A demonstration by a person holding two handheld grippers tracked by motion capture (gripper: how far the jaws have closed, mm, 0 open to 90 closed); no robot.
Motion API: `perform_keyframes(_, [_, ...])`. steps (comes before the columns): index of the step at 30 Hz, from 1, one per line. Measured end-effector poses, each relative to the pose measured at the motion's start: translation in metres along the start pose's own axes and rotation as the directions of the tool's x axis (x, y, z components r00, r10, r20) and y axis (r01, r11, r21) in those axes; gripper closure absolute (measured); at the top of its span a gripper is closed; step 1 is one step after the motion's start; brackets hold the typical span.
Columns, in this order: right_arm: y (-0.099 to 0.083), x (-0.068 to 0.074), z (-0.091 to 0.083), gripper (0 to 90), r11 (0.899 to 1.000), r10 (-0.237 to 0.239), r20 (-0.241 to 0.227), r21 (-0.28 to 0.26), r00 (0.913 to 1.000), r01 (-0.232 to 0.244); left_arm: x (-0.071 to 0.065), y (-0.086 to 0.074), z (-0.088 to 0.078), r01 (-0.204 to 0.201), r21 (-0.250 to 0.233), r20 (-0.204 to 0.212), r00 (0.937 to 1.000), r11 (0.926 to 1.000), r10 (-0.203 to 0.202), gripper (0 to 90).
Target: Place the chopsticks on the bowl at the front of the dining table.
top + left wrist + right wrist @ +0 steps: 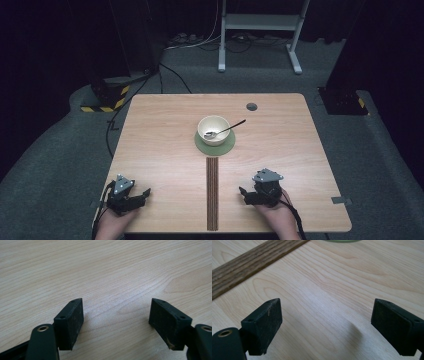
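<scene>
left gripper (142, 196) sits near the table's (160, 150) left front corner, jaws spread w/ nothing btwn them. dark wood strip (212, 192) runs down the middle, bowl (213, 129) w/ spoon (225, 130) on a green coaster (215, 146) just past its far end. right gripper (244, 195) just right of the strip, jaws spread too, nothing in them.

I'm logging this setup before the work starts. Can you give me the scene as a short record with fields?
surface: wooden table with a dark strip down its near middle
bowl: cream bowl on a green coaster
spoon: spoon lies in the bowl, handle over the rim
left gripper: left gripper open, nothing between its fingers
right gripper: right gripper open, nothing between its fingers
</scene>
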State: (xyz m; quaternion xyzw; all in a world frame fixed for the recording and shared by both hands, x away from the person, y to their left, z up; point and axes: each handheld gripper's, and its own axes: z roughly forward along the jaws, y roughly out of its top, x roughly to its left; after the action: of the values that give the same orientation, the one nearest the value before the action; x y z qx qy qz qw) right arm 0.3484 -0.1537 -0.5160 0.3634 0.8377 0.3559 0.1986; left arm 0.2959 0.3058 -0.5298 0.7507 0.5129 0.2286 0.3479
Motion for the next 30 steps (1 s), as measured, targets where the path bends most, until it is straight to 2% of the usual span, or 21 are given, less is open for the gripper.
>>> perform_keyframes(4, [0.002,0.004,0.001,10.2,1.0,-0.006,-0.011,-0.012,0.9999,0.006,0.0,0.0,0.0,-0.003,-0.001,0.0,1.0,1.0,0.003,27.6])
perform_keyframes(6, [0.005,0.01,0.005,10.0,1.0,0.027,-0.029,-0.011,0.9992,-0.028,0.0,0.0,0.0,-0.003,0.003,-0.002,1.0,1.0,0.003,27.5])
perform_keyframes(11, [0.012,0.018,0.011,10.1,0.999,0.032,-0.053,-0.014,0.9981,-0.032,0.0,0.0,0.0,-0.003,0.004,-0.001,1.0,1.0,0.003,27.5])
perform_keyframes(14, [0.021,0.024,0.015,10.2,0.999,0.029,-0.056,-0.018,0.998,-0.03,0.0,0.0,0.0,-0.002,0.004,-0.001,1.0,1.0,0.002,27.5])
perform_keyframes(18, [0.043,0.027,0.025,11.0,0.998,0.068,-0.089,-0.008,0.9937,-0.069,-0.001,0.0,-0.001,-0.004,0.003,0.0,1.0,1.0,0.004,27.5])
perform_keyframes(22, [0.057,0.03,0.035,12.7,0.999,0.042,-0.091,-0.002,0.995,-0.042,-0.001,-0.001,-0.001,0.002,0.003,-0.001,1.0,1.0,-0.002,27.5])
perform_keyframes(24, [0.061,0.032,0.045,12.9,0.999,0.041,-0.098,0.022,0.9944,-0.039,-0.001,-0.001,-0.001,0.002,0.003,-0.004,1.0,1.0,-0.002,27.5])
perform_keyframes(25, [0.06,0.036,0.048,13.0,0.999,0.024,-0.101,0.038,0.9946,-0.02,-0.002,-0.001,-0.001,0.002,0.004,-0.004,1.0,1.0,-0.002,27.5])
perform_keyframes(26, [0.058,0.04,0.049,13.2,0.999,0.008,-0.086,0.05,0.9963,-0.003,-0.002,-0.001,-0.001,0.002,0.004,-0.005,1.0,1.0,-0.002,27.5])
perform_keyframes(27, [0.053,0.046,0.048,16.0,0.999,-0.006,-0.078,0.044,0.9969,0.009,-0.002,-0.001,-0.001,0.003,0.005,-0.005,1.0,1.0,-0.003,27.5])
perform_keyframes(30, [0.046,0.05,0.045,20.3,1.0,0.0,-0.088,0.026,0.9961,0.003,-0.002,-0.001,-0.001,0.003,0.004,-0.005,1.0,1.0,-0.003,27.5])
